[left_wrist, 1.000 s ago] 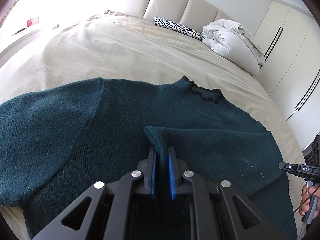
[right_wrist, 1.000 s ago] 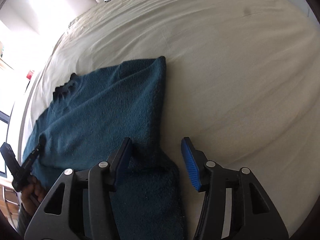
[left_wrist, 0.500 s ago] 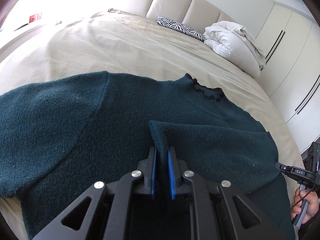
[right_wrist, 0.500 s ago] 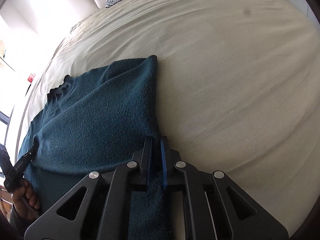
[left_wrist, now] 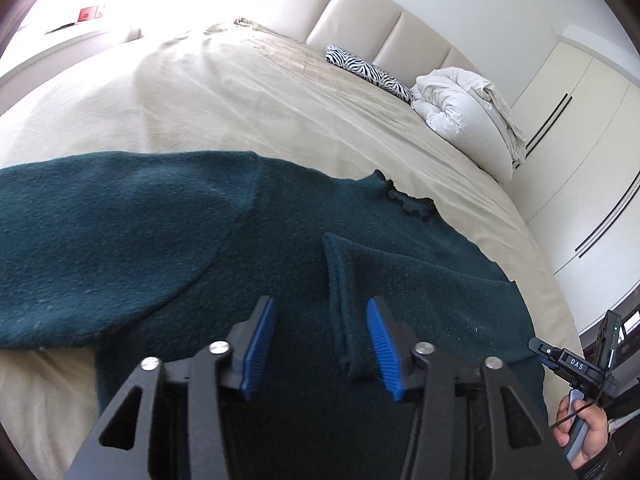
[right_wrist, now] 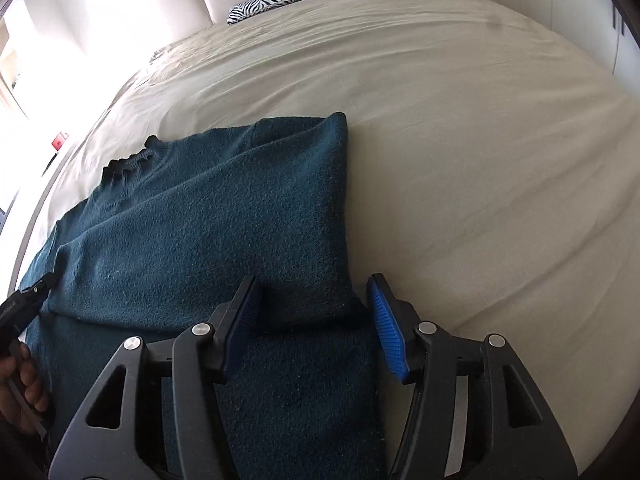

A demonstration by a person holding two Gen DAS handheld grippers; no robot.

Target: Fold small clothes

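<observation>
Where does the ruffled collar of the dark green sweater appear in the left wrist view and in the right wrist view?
Left wrist view: the collar lies right of centre, at the sweater's far edge.
Right wrist view: the collar lies at the left, at the sweater's upper left edge.
Shared landmark: the zebra pillow by the headboard, near the top in both views.
</observation>
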